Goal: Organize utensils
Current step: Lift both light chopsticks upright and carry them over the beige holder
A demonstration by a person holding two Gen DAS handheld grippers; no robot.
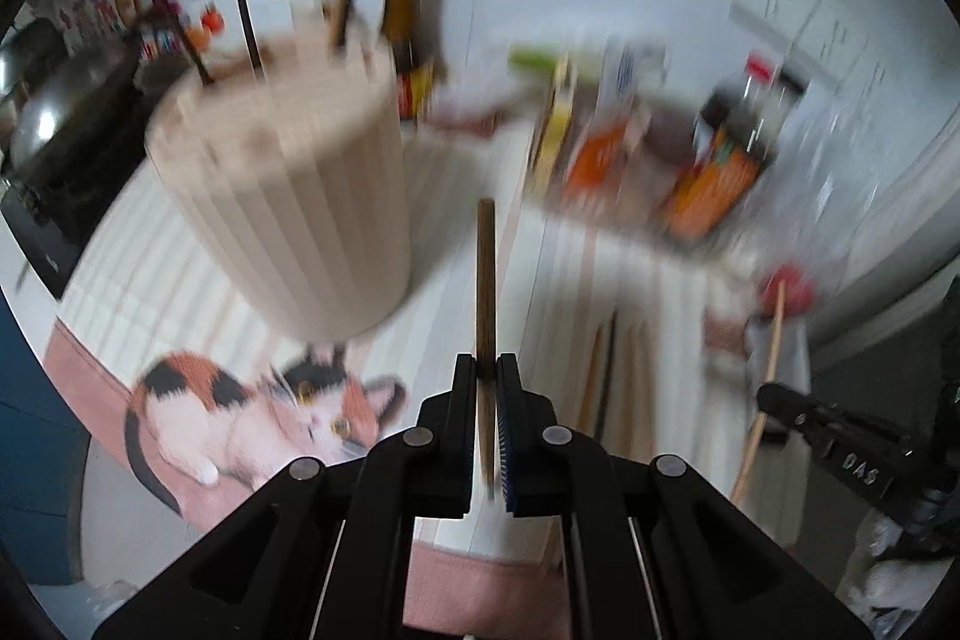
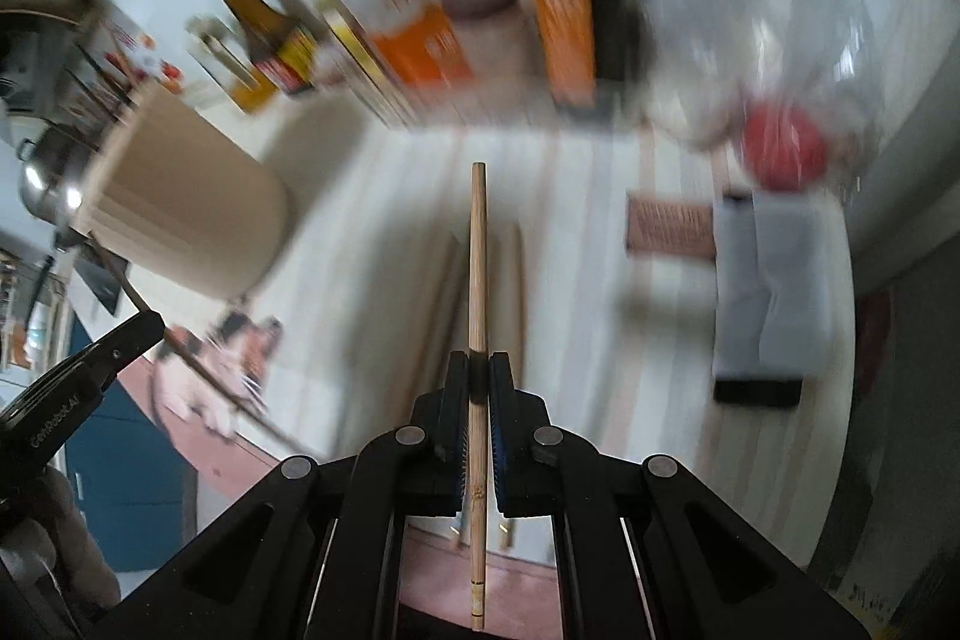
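Pinching a dark brown chopstick, the left gripper has its pads pressed together on the stick, which points toward twelve o'clock in the left wrist view. The right gripper likewise clamps a pale bamboo chopstick that runs straight through its pads, one end toward twelve o'clock and the other toward six. At ten o'clock from the left gripper stands the ribbed beige utensil holder with several dark chopsticks upright in it. More loose chopsticks lie on the striped table mat just beside the pale stick, at about one o'clock from the right gripper. Blurred bottles and packets stand along the back, near twelve o'clock. A cat picture shows on the mat at eight o'clock from the left gripper. Everything away from the grippers is smeared.
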